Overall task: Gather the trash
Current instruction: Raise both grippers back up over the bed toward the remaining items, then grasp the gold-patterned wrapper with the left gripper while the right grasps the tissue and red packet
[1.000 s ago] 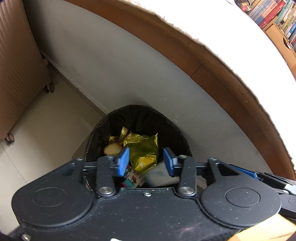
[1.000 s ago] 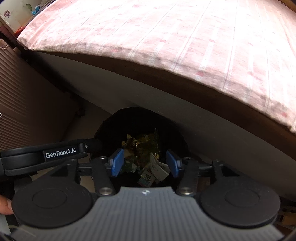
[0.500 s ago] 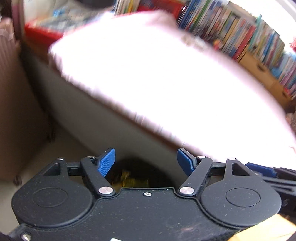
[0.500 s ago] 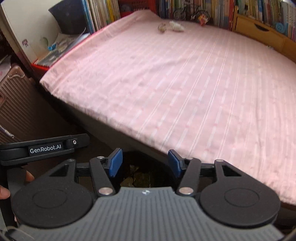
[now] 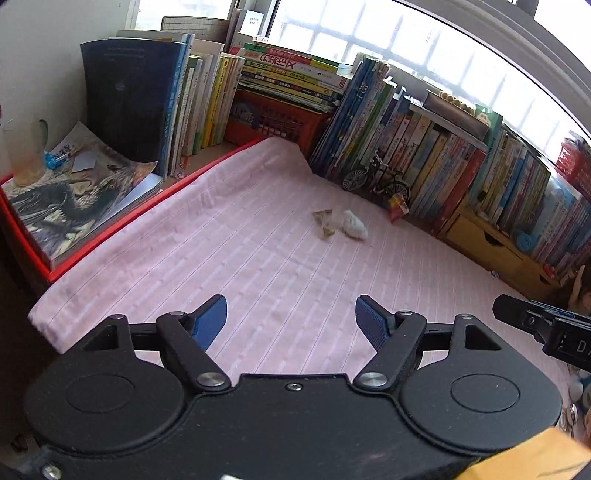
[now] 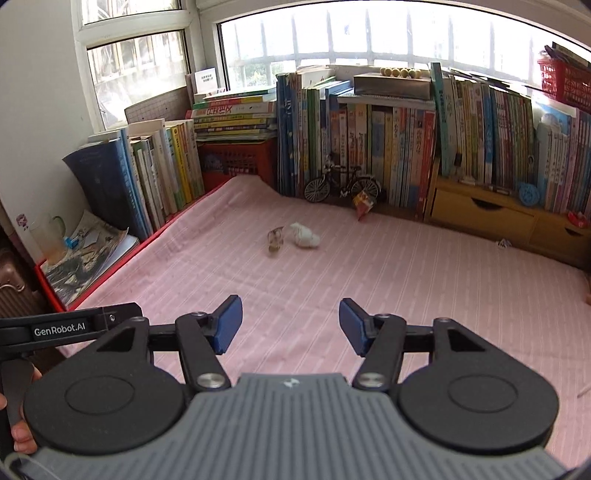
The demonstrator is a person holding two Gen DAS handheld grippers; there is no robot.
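Grippers, two, nearest the cameras, both over the near edge of a bed (image 6: 369,280) with a pink striped sheet. Left gripper (image 5: 291,321): black body, blue pads, jaws spread, nothing between them. Right gripper (image 6: 290,325): grey ribbed body, blue pads, jaws spread and opening, nothing between them. Trash, mid-bed, well beyond both grippers: crumpled white tissue (image 6: 304,235) with a clear wrapper (image 6: 275,240) just beside it on its left. Farther back, at the bed's far edge beside a toy bicycle (image 6: 341,183): small red and yellow packet (image 6: 362,204). Left of the bed: red tray (image 5: 92,236) holding magazines and a glass mug (image 5: 24,151). Rear: rows of books (image 6: 388,147), a red crate (image 6: 240,162) under a stack, yellow drawers (image 6: 480,214), then windows (image 6: 369,33).
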